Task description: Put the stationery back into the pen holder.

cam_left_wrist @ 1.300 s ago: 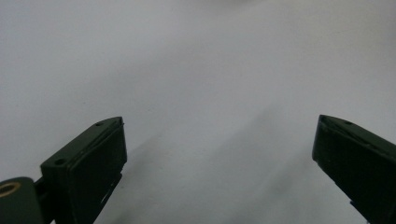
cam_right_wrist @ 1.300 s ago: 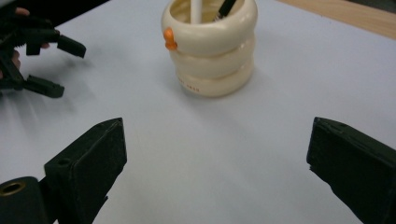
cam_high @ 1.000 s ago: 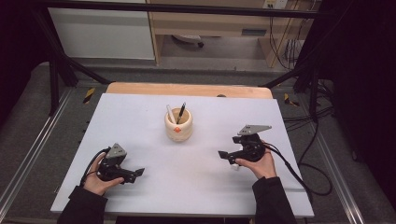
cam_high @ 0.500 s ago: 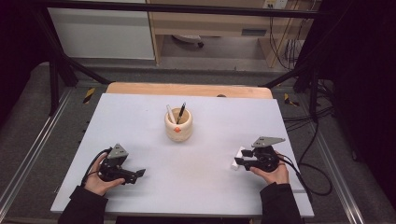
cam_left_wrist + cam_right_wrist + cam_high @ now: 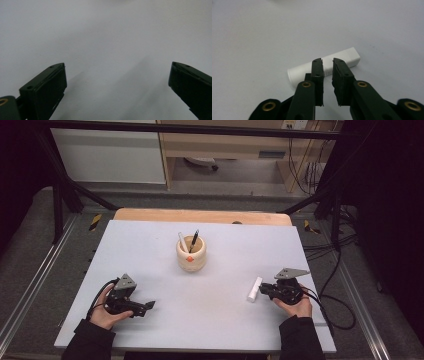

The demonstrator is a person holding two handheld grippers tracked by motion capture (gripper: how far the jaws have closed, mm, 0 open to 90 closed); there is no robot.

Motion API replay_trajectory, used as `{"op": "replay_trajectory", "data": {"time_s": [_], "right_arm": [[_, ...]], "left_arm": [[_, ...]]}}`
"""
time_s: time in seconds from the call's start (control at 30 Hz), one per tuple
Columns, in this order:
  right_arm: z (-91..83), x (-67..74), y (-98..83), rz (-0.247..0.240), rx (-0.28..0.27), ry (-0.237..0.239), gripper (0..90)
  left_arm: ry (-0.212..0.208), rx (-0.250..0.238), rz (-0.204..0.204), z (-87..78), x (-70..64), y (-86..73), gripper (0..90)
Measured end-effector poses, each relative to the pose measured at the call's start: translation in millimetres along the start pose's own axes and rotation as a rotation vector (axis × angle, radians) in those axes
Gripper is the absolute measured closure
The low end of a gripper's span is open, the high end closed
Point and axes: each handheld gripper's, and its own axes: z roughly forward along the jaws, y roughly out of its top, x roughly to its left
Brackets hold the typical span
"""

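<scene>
A pale grey desk with a bare wooden strip along its far edge carries two things. A round wooden cup (two pens standing in it) sits near the middle, and a short white stick lies flat toward the near right, well apart from the cup.

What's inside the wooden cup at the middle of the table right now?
Two pens stand in the wooden cup: a white pen leaning left and a black pen leaning right. Their lower ends and the cup's bottom are hidden by its wall.
</scene>
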Motion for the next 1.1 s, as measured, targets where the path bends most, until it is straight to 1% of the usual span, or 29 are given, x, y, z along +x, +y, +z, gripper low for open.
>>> {"op": "replay_trajectory", "data": {"time_s": [0.07, 0.17, 0.2, 0.27, 0.33, 0.37, 0.73, 1.1], "right_arm": [[0.7, -0.4, -1.4, 0.009, -0.002, -0.001, 86.1], [3.1, 0.2, -2.3, 0.008, 0.008, 0.001, 90.0], [3.9, 0.7, -2.3, 0.015, 0.011, 0.004, 90.0], [5.4, 0.4, -2.3, 0.009, 0.025, 0.005, 90.0], [7.1, 0.3, -2.6, 0.004, 0.025, 0.002, 90.0], [7.5, 1.0, -2.5, 0.010, 0.029, 0.004, 90.0], [14.1, 2.8, -1.9, -0.004, 0.022, 0.020, 90.0], [24.1, 4.7, 3.9, -0.022, 0.022, 0.023, 90.0]], "left_arm": [[0.000, 0.001, 0.000, 0.1, -0.6, 0.1, 1.8], [-0.001, 0.003, 0.004, 0.5, -1.2, 0.3, 1.8], [-0.001, 0.003, 0.004, 0.6, -1.4, 0.4, 1.9], [-0.001, 0.004, 0.005, 0.6, -1.6, 0.3, 1.9], [-0.002, 0.004, 0.005, 0.6, -1.6, 0.3, 1.9], [-0.002, 0.004, 0.005, 0.6, -1.5, 0.3, 1.9], [-0.002, 0.005, 0.005, 0.8, -1.2, 0.4, 2.0], [-0.003, 0.006, 0.005, 1.1, -1.2, 0.5, 2.1]]}}
